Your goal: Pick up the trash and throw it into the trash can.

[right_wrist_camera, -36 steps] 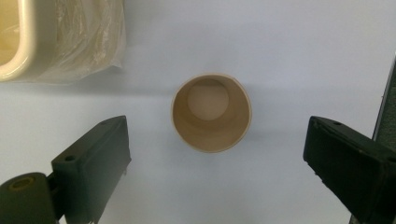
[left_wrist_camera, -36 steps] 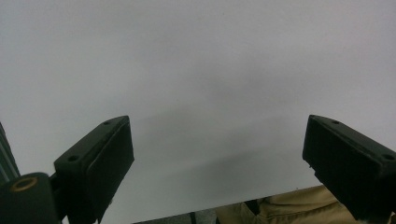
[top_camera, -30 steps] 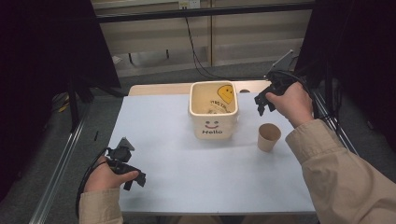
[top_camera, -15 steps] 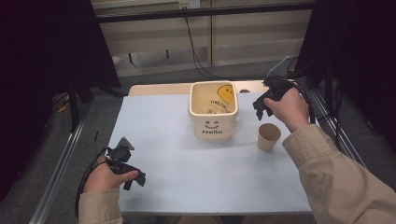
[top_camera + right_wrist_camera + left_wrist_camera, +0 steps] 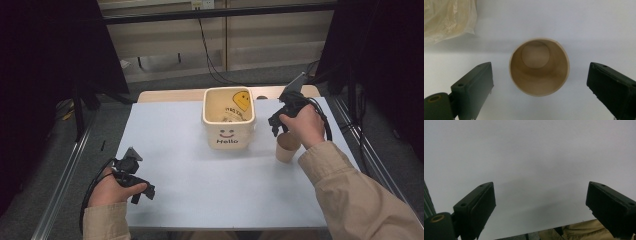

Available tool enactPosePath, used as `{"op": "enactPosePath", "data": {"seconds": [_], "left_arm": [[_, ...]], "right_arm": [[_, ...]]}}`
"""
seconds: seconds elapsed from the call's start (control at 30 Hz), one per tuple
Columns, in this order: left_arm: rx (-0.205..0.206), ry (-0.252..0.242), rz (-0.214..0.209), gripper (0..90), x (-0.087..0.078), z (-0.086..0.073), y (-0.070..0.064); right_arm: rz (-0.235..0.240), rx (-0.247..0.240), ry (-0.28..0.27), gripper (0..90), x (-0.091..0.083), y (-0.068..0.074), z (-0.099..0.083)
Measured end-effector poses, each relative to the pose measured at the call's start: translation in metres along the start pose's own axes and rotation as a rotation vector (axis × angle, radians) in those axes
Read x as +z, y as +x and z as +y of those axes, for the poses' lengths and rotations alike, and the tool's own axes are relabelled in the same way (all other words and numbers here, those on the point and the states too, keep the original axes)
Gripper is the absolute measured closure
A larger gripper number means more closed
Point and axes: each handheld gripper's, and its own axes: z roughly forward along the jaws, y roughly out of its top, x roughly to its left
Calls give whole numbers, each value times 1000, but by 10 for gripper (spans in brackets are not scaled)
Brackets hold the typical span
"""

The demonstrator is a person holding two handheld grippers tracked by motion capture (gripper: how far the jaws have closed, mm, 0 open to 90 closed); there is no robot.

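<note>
A brown paper cup (image 5: pixel 287 147) stands upright on the white table (image 5: pixel 190 165), right of the bin. In the right gripper view the cup (image 5: pixel 539 66) is seen from above, empty, its mouth between the two jaws. My right gripper (image 5: pixel 276 126) hangs just over it, open (image 5: pixel 539 87), jaws wide apart on either side and not touching it. My left gripper (image 5: pixel 142 192) rests low at the table's front left, open (image 5: pixel 540 205) over bare tabletop with nothing between its fingers.
A cream square bin (image 5: pixel 229 120) with a smiley face and "Hello" on its front stands at the table's middle back, lined with a plastic bag (image 5: pixel 446 20). A metal rail (image 5: pixel 65 180) runs along the table's left side.
My right gripper has come down and forward from beside the bin's right rim to just above the cup. The left gripper has not moved.
</note>
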Motion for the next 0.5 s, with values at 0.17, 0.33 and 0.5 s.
{"op": "enactPosePath", "data": {"seconds": [0.17, 0.33, 0.5], "left_arm": [[1, -8, -3, 90, 0, -1, 0], [7, -9, 4, 90, -1, -1, 1], [-2, -7, -2, 91, 0, -1, 0]], "right_arm": [[5, -3, 17, 68, 14, 2, -1], [-6, 7, 34, 67, 27, 0, -2], [-1, 7, 29, 71, 35, -1, -3]]}}
